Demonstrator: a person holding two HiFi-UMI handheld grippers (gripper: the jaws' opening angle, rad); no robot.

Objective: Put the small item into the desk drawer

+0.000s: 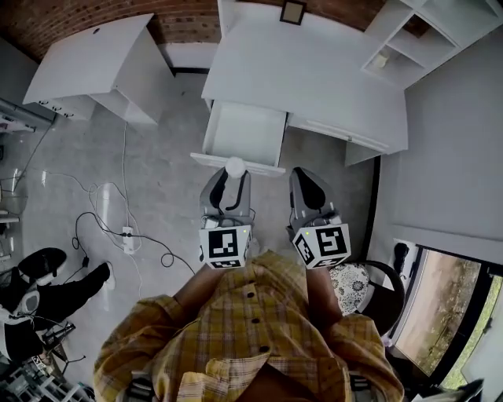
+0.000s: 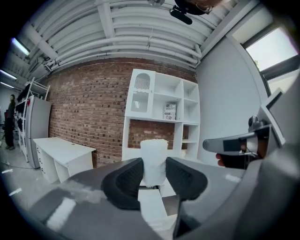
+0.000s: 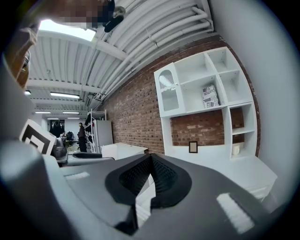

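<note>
My left gripper (image 1: 233, 174) is shut on a small white cylinder (image 1: 235, 166), which stands upright between the dark pads (image 2: 126, 180) in the left gripper view as the white item (image 2: 154, 159). It hangs just in front of the open white desk drawer (image 1: 244, 133), whose inside shows bare. The drawer (image 2: 152, 208) also appears below the jaws. My right gripper (image 1: 308, 182) is beside it on the right, shut with nothing between its pads (image 3: 161, 178).
A white desk (image 1: 306, 74) holds a small framed picture (image 1: 293, 11) at its back. A white shelf unit (image 1: 424, 35) stands to the right, another white desk (image 1: 94, 63) to the left. Cables and a power strip (image 1: 127, 235) lie on the floor. A chair (image 1: 369, 286) is at my right.
</note>
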